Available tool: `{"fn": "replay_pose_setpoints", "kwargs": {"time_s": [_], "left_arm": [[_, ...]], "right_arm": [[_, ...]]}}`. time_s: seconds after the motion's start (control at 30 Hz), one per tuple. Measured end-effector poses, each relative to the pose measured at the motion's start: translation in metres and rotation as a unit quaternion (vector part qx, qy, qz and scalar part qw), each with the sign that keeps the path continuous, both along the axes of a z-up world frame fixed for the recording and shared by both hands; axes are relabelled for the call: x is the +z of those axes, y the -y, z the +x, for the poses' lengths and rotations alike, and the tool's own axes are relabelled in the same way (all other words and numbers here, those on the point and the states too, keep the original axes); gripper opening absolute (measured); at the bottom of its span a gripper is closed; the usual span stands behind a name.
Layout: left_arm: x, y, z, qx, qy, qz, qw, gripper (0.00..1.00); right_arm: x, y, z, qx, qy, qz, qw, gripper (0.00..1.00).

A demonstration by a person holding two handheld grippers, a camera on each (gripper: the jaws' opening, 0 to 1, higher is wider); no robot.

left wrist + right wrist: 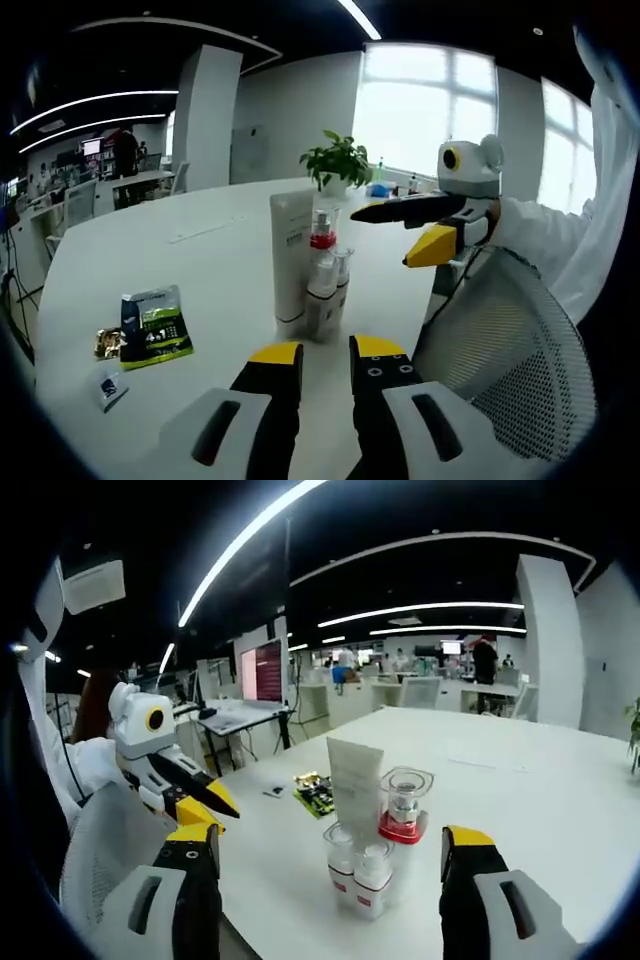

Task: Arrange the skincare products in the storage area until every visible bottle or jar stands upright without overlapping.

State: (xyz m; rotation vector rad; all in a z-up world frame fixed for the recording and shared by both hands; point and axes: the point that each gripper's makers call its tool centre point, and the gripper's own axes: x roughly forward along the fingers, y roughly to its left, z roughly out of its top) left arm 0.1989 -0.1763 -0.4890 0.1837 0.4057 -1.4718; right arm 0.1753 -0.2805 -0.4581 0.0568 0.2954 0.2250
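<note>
A cluster of skincare products stands upright near the white table's (pixel 210 260) near edge. It holds a tall white tube (pixel 292 255) (pixel 355 780), a bottle with a red collar and clear cap (pixel 322 232) (pixel 404 808), and two small white bottles (pixel 324 292) (pixel 357 870) pressed close together. My left gripper (pixel 326 352) sits low in front of the cluster, jaws a narrow gap apart and holding nothing. My right gripper (pixel 330 850) is wide open, its jaws flanking the small bottles without touching them. Across the cluster, each gripper appears in the other's view: the right gripper (pixel 420 228) and the left gripper (pixel 205 795).
A dark green sachet (pixel 155 325) (pixel 315 792), a small gold packet (pixel 108 343) and a small white packet (pixel 110 385) lie flat on the table. A potted plant (pixel 338 160) stands at the far edge. A grey mesh chair (pixel 510 330) (pixel 100 860) and a white sleeve (pixel 560 235) are beside the table.
</note>
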Motion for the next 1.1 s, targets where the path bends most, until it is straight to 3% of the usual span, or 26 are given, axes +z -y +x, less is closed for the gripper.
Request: {"fn": "replay_pose_setpoints", "kwargs": {"time_s": [0.1,0.4,0.6,0.77,0.9,1.1], "left_arm": [[-0.001,0.0,0.001,0.003,0.002,0.003,1.0,0.15],[-0.004,-0.003,0.009,0.018,0.014,0.011,0.9997,0.23],[-0.006,-0.005,0.016,0.031,0.031,0.018,0.9989,0.43],[-0.009,-0.007,0.02,0.041,0.039,0.029,0.998,0.56],[-0.012,-0.008,0.026,0.054,0.039,0.036,0.9971,0.72],[-0.012,-0.01,0.032,0.067,0.037,0.037,0.9964,0.79]], "right_arm": [[0.0,-0.007,0.0,-0.002,0.002,0.002,1.0,0.99],[-0.005,-0.015,-0.002,-0.008,0.0,0.004,1.0,0.99],[-0.014,-0.018,-0.001,-0.008,-0.012,0.014,0.9998,1.0],[-0.018,-0.019,0.003,-0.011,-0.011,0.009,0.9998,1.0],[-0.023,-0.02,0.005,-0.012,-0.017,-0.003,0.9998,1.0],[-0.027,-0.023,0.006,-0.008,-0.023,-0.01,0.9997,1.0]]}}
